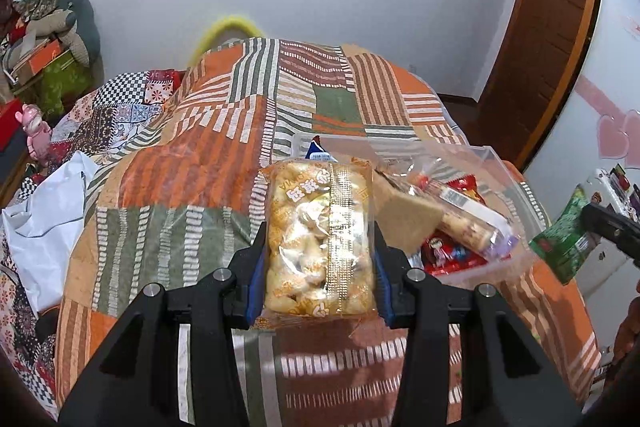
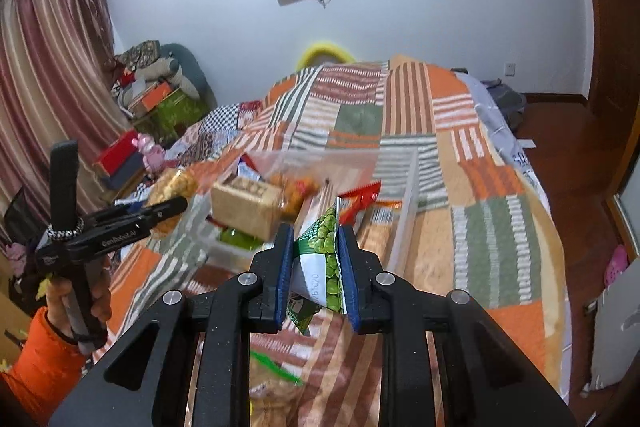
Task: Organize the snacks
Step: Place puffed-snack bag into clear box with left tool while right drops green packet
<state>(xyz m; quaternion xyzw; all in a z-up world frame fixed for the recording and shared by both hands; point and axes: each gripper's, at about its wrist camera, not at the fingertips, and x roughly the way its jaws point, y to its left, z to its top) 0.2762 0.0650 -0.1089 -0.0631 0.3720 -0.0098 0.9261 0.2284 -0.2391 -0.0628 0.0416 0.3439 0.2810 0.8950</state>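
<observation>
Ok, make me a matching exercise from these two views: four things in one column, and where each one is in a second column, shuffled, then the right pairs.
Things
1. yellow puffed snack bag
2. green pea snack packet
3. tan cracker block
4. pink toy figure

Places
A. leaning up inside the clear plastic bin
B. clamped in the right gripper
C. beside the bed, left of the patchwork quilt
D. clamped in the left gripper

Pairs: 1-D, 2-B, 3-A, 4-C
</observation>
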